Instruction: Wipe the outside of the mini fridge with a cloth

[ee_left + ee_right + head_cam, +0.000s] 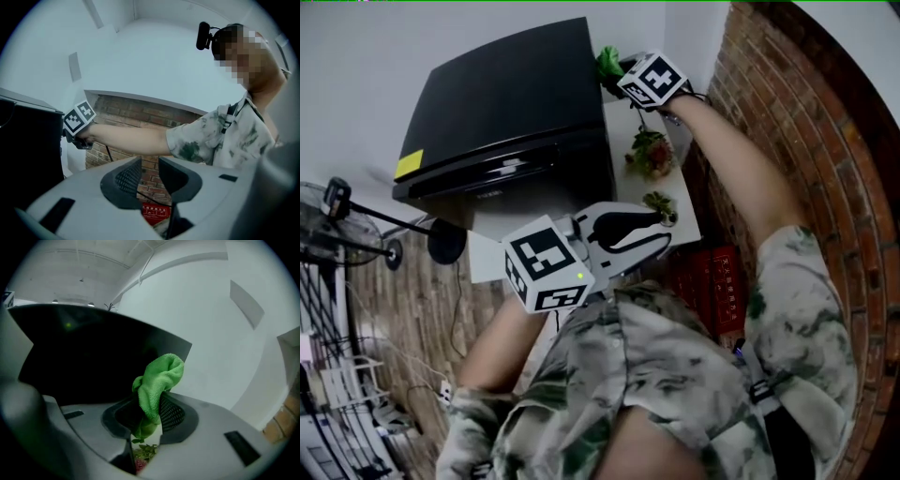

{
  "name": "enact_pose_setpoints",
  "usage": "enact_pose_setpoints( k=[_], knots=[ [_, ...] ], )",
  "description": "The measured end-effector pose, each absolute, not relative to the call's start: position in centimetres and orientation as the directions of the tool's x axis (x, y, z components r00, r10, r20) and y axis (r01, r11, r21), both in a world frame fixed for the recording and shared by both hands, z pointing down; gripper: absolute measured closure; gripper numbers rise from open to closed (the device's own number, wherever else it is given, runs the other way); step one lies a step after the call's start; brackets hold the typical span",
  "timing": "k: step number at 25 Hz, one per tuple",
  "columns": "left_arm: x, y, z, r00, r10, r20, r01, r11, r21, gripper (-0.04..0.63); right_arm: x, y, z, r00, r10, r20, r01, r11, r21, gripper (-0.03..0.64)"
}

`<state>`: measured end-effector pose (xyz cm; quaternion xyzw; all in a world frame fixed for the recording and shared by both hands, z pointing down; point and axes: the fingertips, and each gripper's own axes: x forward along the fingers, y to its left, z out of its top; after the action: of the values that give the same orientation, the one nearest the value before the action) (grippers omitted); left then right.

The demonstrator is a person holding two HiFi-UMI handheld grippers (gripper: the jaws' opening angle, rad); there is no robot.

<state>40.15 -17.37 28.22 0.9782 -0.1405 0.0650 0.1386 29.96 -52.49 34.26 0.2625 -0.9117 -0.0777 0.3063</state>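
Observation:
The black mini fridge (pixel 511 108) stands at the upper left of the head view, with a yellow sticker on its front. My right gripper (pixel 619 77) is held at the fridge's far right top corner, shut on a bright green cloth (pixel 608 62). In the right gripper view the cloth (pixel 159 376) sticks up from between the jaws, right by the fridge's dark side (pixel 93 357). My left gripper (pixel 654 223) hovers low in front of the fridge, jaws slightly apart and holding nothing. The left gripper view shows the same open gap (pixel 149 176) and the fridge's edge (pixel 28 140).
A narrow white table (pixel 680 192) beside the fridge carries a bunch of flowers (pixel 652 150) and a small plant (pixel 660 204). A brick wall (pixel 787 112) closes the right side, with a red crate (pixel 712 281) below. A fan on a stand (pixel 337 220) is at the left.

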Motion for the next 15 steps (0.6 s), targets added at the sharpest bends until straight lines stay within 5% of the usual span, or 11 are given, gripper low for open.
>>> enact_pose_setpoints(
  k=[15],
  knots=[
    [40.7,-19.2,30.3,0.925,-0.322,0.2,-0.37,-0.882,0.293,0.476,30.5,-51.7,46.5,-0.66,-0.428,0.617,-0.391,0.897,0.204,0.512]
  ],
)
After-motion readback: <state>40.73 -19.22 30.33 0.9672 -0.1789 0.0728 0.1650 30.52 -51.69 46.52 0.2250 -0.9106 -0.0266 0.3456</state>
